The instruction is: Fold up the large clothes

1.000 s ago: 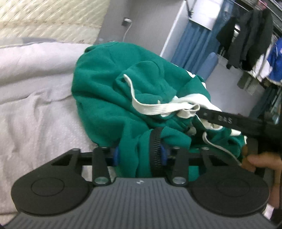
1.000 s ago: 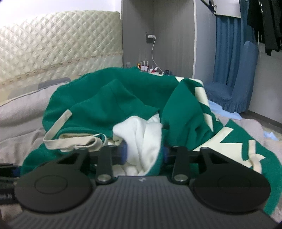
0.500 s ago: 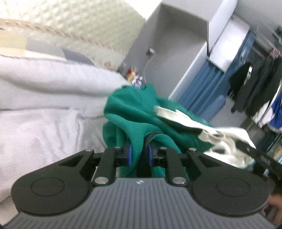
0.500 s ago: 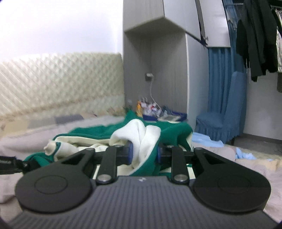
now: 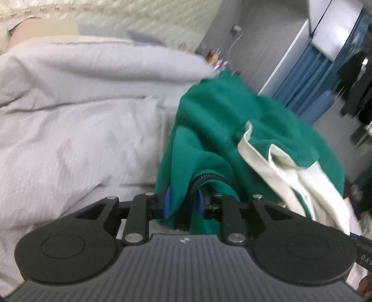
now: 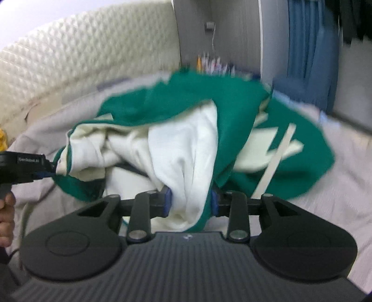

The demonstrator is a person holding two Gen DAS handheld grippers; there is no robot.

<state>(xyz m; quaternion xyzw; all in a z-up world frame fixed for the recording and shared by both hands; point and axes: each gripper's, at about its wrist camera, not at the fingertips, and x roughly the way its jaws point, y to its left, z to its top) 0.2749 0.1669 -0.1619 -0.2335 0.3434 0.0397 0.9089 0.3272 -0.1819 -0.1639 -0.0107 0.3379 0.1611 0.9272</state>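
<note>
Left wrist view, left to right: a pale grey bedspread (image 5: pixel 76 130) covers the bed, with a cream quilted headboard (image 5: pixel 144 16) behind it. A grey wardrobe (image 5: pixel 262 39) stands beyond the bed's far corner, small items at its foot too blurred to identify. Blue curtains (image 5: pixel 309 76) and dark hanging clothes (image 5: pixel 358 86) occupy the far right.

The green hooded jacket (image 5: pixel 223 130) lies bunched on the bed, right of centre, partly lifted. Its mass runs from near the lens up and away toward the wardrobe corner. Cream lining and a flat cream drawstring (image 5: pixel 255 151) spill over its right side. No true long axis can be read from the crumpled heap.

The left hand-held gripper (image 5: pixel 183 205) is clenched on a green fold carrying the black zip edge; its jaws have just been opening a little, the cloth remaining pressed between the pads.

Right wrist view: the other gripper body and a hand (image 6: pixel 5 220) appear at the left edge. The right hand-held gripper (image 6: pixel 190 203) grasps a cream-and-green fold of the same jacket; its jaws have likewise just eased wider, fabric filling the gap. A cream printed marking (image 6: pixel 267 148) shows on the green panel to the right.
</note>
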